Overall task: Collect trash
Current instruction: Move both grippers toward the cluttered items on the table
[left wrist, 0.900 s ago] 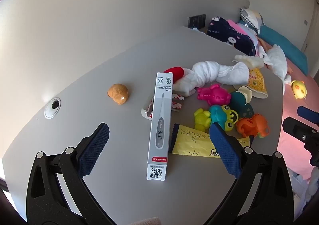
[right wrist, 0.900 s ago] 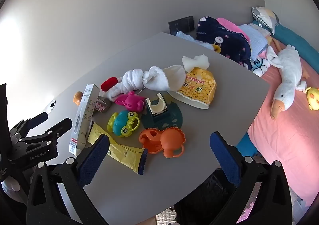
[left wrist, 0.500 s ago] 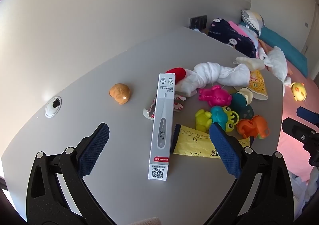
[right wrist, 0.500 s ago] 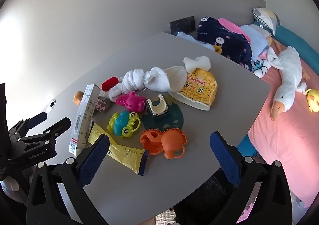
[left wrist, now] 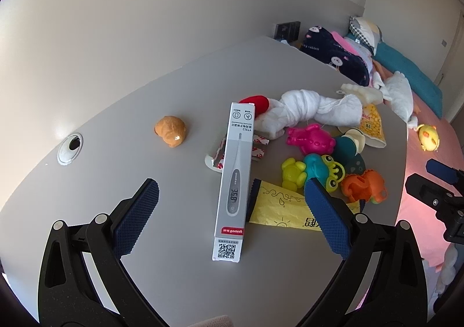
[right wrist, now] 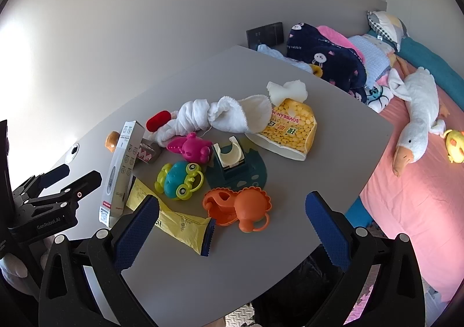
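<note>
Toys, a white towel point(left wrist: 307, 111) and a yellow wrapper point(left wrist: 284, 208) crowd the table point(left wrist: 174, 89) around the thermometer box point(left wrist: 235, 179). Both the left claw point(left wrist: 232, 214) and right claw point(right wrist: 232, 225) gape wide, holding nothing. Compared with a second ago, the left view has crept slightly closer to the box.

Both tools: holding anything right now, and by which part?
Nothing held. Left tool is wide open above the thermometer box, its pads clear of it; right tool is wide open over the table.

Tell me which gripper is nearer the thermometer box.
Left. The left gripper hangs open right over the thermometer box, which lies between its fingers in its own view. The right gripper hangs open further off, above the orange toy, box to its left.
</note>
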### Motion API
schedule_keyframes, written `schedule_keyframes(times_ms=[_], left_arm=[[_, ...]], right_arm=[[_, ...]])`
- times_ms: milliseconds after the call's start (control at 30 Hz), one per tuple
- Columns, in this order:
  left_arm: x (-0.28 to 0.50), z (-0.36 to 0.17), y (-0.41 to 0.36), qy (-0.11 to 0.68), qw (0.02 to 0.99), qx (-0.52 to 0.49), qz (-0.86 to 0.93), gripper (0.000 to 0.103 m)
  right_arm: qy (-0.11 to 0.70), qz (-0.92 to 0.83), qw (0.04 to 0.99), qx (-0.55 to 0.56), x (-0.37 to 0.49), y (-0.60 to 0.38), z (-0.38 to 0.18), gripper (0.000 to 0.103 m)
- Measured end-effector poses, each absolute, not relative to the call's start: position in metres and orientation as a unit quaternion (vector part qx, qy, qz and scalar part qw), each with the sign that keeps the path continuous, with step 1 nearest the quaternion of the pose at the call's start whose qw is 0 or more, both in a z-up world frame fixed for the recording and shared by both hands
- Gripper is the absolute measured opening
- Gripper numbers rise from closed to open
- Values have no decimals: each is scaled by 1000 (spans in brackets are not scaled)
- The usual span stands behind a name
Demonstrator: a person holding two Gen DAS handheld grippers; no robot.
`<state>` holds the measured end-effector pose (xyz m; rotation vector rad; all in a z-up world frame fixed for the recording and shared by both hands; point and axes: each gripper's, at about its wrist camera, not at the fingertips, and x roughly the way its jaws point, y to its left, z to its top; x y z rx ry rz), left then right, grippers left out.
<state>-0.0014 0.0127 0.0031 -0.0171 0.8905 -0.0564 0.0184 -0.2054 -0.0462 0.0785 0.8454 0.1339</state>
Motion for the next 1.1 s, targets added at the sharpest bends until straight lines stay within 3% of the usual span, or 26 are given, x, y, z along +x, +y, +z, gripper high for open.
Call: schedule_keyframes(times_ms=[1100], left_arm=[[4,-2,10,434,901,-7,-19,97]], right_arm=[[415,61,907,40,22,-208,-50,100]])
